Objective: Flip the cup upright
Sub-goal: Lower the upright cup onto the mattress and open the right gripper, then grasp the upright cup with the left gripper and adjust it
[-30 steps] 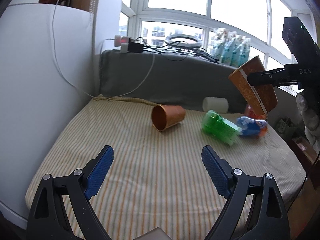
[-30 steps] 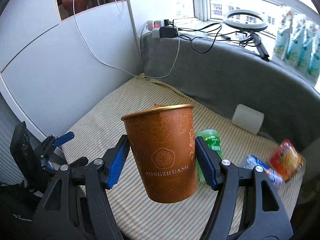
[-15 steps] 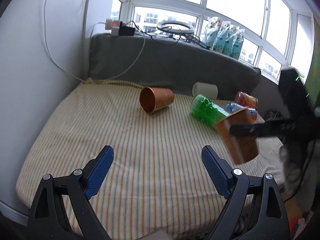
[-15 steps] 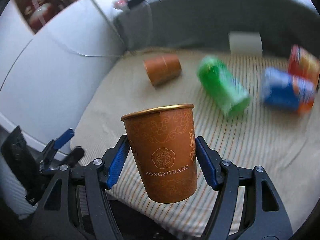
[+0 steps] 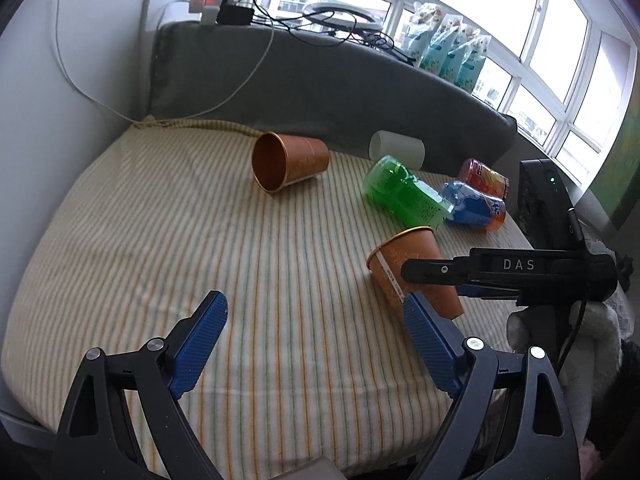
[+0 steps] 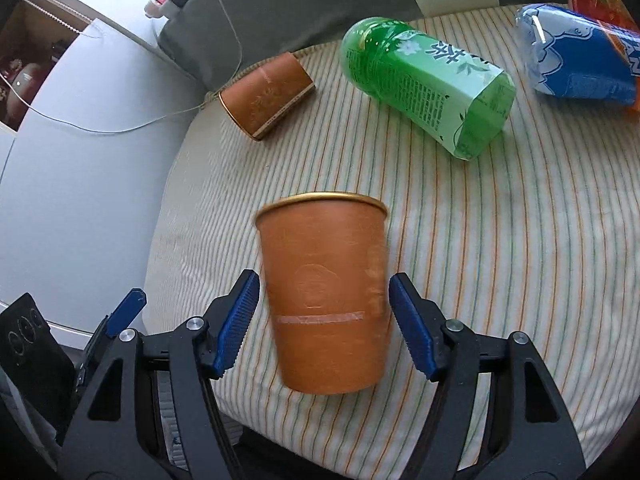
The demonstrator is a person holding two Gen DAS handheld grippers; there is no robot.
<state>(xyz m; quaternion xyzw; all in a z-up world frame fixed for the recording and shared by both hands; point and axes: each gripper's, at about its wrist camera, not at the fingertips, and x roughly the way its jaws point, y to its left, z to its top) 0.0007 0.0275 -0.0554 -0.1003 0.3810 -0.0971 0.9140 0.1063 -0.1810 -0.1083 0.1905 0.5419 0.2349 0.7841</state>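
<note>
From my feed: near cup [image 6: 324, 300], matt brown paper with a shiny gold rim; far cup [image 6: 266, 98], same paper, taped seam. Striped cloth [image 6: 500, 280], soft woven cotton look. Green bottle [image 6: 428, 80], glossy clear plastic, printed film label. Right gripper [image 6: 324, 312] pads [image 6: 412, 334], blue ribbed rubber; arms matt black plastic.

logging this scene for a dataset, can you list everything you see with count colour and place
paper cups: 2, orange-brown; one mouth-up between the right gripper's fingers, one on its side at the back of the mattress
bottle: 1, green, lying right of the fallen cup
snack packs: 2, blue and red, far right
white roll: 1, against the grey cushion
mattress: 1, striped cream
bags: several, teal, windowsill
ring light: 1, windowsill
left gripper: open, empty
right gripper: pads just clear of the cup
</note>
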